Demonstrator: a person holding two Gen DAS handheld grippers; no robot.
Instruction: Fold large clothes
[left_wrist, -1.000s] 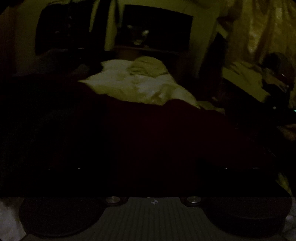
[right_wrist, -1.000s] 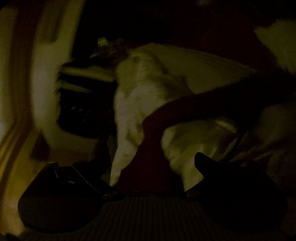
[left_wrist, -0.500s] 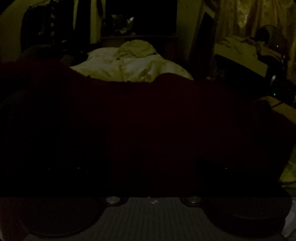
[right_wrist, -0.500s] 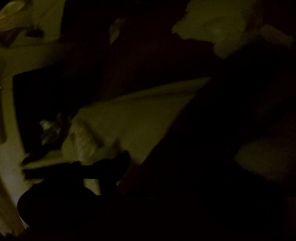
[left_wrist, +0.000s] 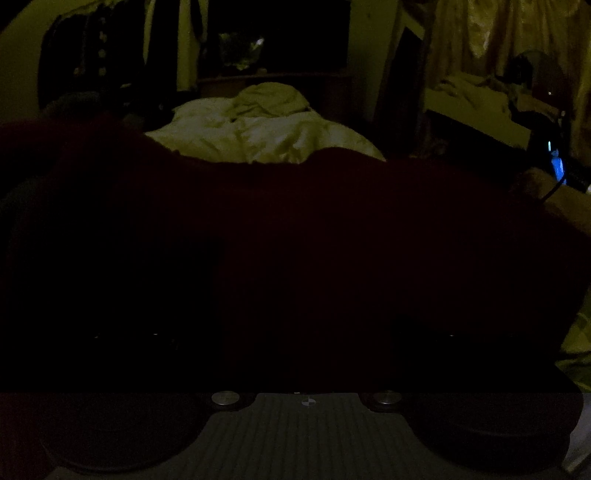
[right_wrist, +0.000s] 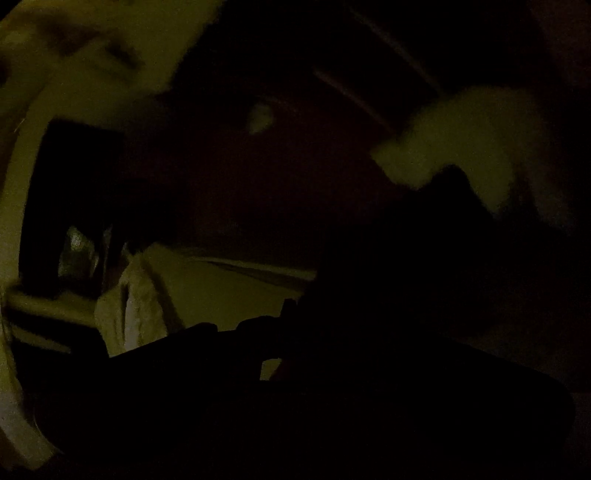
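Note:
The room is very dark. A large dark red garment fills the middle and lower part of the left wrist view and hides the fingers of my left gripper. In the right wrist view the same dark red cloth hangs across the frame, blurred. My right gripper shows only as a black outline at the bottom, with cloth against it. Whether either gripper is open or shut is lost in the dark.
A pale crumpled duvet lies on a bed beyond the garment. A dark shelf unit stands behind it, and a cluttered table and curtains are at the right. A blue light glows at the far right.
The red garment has risen in the left view and covers more of the duvet. The right wrist view has swung and tilted sharply, with the cloth now filling most of it.

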